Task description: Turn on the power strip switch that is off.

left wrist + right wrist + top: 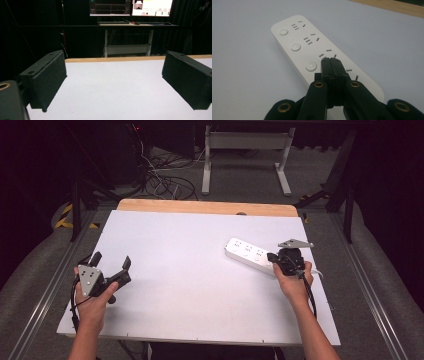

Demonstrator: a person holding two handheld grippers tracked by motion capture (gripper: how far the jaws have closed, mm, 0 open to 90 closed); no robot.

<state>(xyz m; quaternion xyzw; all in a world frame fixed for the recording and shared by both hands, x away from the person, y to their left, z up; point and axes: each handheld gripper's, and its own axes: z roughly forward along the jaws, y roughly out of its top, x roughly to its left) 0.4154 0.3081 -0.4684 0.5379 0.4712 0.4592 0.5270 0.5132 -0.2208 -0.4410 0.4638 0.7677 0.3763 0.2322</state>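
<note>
A white power strip [251,255] lies on the pale counter [190,285] in the right half of the high view, set at a slant with its far end toward the middle of the frame. In the right gripper view the power strip [312,47] runs from the upper left toward the lower right, showing three round buttons beside its rows of socket slots. The right gripper [331,62] is clenched, its two black jaws pressed flat together with nothing between them, their tips over the strip's top face near the third button; whether they touch it cannot be told. In the high view the right gripper [272,257] sits at the strip's near end. The left gripper [111,261], at the lower left of that frame, is released, and in its own view the left gripper [113,82] has its jaws spread wide over bare counter [112,100].
</note>
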